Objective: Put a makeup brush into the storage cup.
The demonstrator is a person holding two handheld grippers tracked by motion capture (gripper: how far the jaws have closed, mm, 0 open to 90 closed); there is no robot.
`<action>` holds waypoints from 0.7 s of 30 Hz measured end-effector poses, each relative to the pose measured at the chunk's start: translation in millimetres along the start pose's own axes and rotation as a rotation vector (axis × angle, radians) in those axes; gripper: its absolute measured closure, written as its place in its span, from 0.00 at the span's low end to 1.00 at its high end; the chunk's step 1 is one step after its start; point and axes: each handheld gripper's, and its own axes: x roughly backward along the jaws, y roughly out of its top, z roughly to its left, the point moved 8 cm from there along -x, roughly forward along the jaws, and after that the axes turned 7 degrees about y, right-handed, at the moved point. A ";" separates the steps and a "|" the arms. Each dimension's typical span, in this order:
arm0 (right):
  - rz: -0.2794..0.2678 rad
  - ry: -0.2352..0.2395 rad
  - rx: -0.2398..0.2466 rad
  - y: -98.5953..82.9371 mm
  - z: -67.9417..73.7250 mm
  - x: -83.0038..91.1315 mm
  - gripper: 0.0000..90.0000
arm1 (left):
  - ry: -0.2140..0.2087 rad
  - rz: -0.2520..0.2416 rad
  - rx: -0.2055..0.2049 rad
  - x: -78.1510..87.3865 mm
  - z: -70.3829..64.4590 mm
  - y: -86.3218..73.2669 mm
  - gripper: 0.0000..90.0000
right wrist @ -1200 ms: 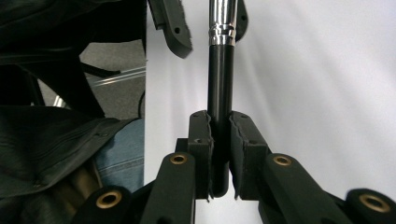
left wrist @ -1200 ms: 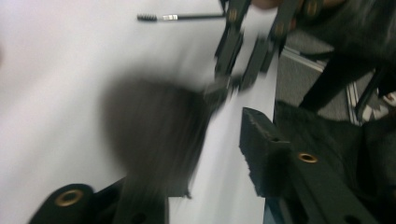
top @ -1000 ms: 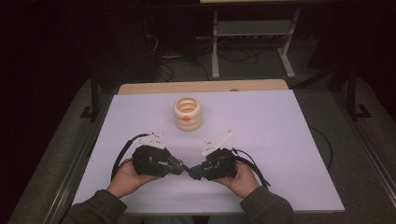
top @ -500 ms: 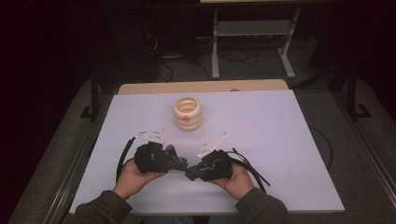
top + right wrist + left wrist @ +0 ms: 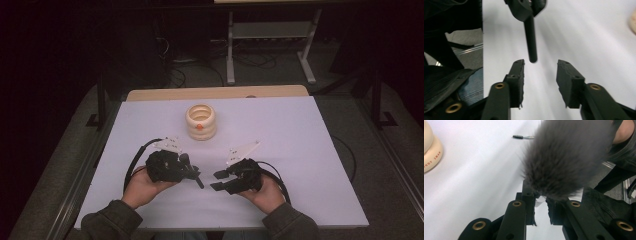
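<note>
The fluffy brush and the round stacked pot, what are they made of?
The brush looks like soft grey bristles, fuzzy at the edges, on a smooth black handle, likely plastic. The ringed pot looks like matte cream ceramic or plastic; which one is hard to tell.

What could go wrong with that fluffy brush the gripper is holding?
1. The left gripper pinches the makeup brush just under its fluffy head, so the long handle could swing or slip out.
2. The right gripper is open, and the handle tip sits off to one side of the gap, near one of its fingers. Closing now might miss it or knock it.
</note>
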 end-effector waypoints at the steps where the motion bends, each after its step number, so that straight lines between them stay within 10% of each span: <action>1: -0.009 -0.005 -0.006 -1.6 -1.6 3.6 0.59 | 0.007 0.005 -0.012 -0.3 1.9 0.3 0.86; 21: -0.069 -0.099 -0.092 -27.3 -20.3 48.9 0.43 | 0.043 0.034 -0.003 -2.4 15.1 4.6 0.86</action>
